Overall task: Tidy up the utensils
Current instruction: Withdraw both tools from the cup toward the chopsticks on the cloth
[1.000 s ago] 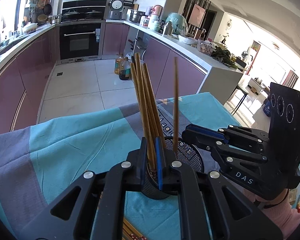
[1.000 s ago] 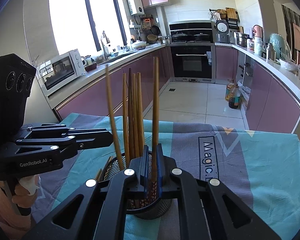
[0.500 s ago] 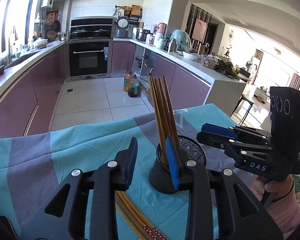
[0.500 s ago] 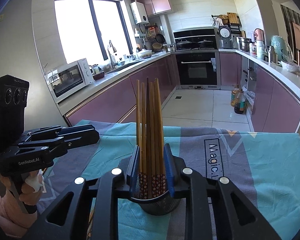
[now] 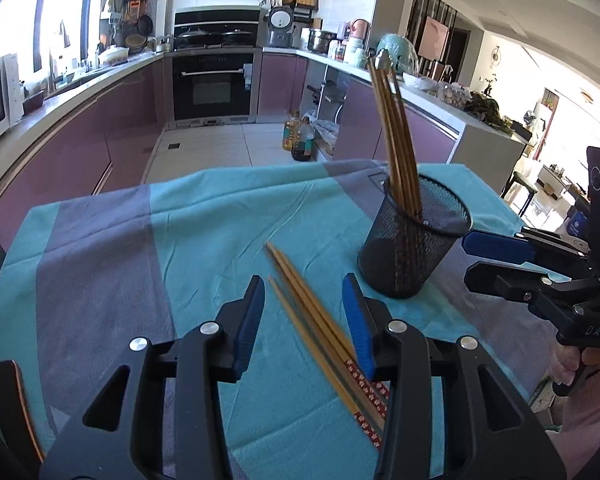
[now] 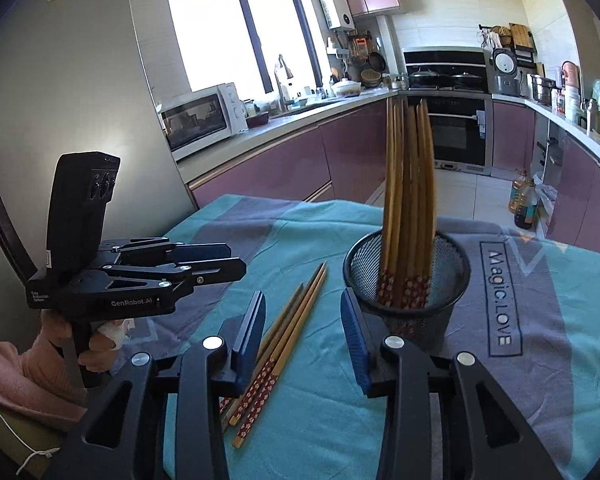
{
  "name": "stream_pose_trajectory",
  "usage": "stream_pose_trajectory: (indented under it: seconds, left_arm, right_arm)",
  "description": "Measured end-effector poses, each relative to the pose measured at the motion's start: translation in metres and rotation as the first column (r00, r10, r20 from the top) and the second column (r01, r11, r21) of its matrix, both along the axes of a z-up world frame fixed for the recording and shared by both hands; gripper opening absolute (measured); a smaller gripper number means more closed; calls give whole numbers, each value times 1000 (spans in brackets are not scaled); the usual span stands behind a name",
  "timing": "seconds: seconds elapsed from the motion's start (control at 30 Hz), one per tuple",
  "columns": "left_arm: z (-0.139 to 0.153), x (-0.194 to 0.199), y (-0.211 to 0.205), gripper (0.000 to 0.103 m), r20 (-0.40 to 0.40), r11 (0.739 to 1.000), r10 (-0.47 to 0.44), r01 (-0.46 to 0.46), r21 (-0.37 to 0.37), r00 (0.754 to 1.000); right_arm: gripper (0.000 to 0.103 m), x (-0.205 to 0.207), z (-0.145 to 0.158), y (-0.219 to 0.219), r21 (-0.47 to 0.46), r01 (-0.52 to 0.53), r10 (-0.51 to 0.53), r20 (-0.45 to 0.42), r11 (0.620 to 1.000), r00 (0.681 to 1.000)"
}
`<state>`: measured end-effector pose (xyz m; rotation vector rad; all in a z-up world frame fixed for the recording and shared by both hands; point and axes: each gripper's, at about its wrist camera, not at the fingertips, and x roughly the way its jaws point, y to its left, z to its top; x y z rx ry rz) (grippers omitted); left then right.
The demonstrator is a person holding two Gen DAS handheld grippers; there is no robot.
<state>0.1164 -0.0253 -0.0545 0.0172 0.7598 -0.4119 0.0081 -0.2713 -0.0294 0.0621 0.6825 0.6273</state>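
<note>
Kitchen setting: purple cabinets and an oven behind, with a bench under a teal and grey cloth (image 5: 204,232) in front.

Left to right, as the left wrist view shows it. Your left gripper (image 5: 304,312) stands apart-jawed, its jaws having just been opening, with nothing pressed between the pads. It hovers over the loose chopsticks (image 5: 312,320), which lie flat on the cloth, running diagonally between the blue pads, patterned ends toward you. Beside them on the right stands the black mesh holder (image 5: 414,240), upright, with a bundle of chopsticks (image 5: 396,140) leaning inside it. Furthest right, your right gripper (image 6: 303,320) is likewise parted and empty, its jaws just opened too, near the holder's rim.

Judgement: the step in hand is the next pick-up from the loose pile.

Recommendations:
- Square the jaws across the shafts; the sticks lie oblique to the pads at present.
- Take one or two only, and grip near mid-length to prevent tipping.
- Bring the pads close to the cloth without pinching fabric.
- Keep the right gripper clear of the holder, which looks light and likely to topple.
</note>
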Motion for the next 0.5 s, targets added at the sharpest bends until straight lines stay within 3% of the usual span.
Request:
stream_pose_trajectory:
  seconds: [0.3, 0.5]
  left_arm:
    - [-47, -4, -9, 40, -120, 1000, 9, -8, 10, 993]
    - [-64, 0, -17, 40, -165, 999, 0, 6, 37, 986]
  right_arm:
    - [37, 9, -41, 32, -56, -20, 13, -113, 998, 994]
    - [37, 14, -51, 35, -67, -7, -3, -147, 998, 989]
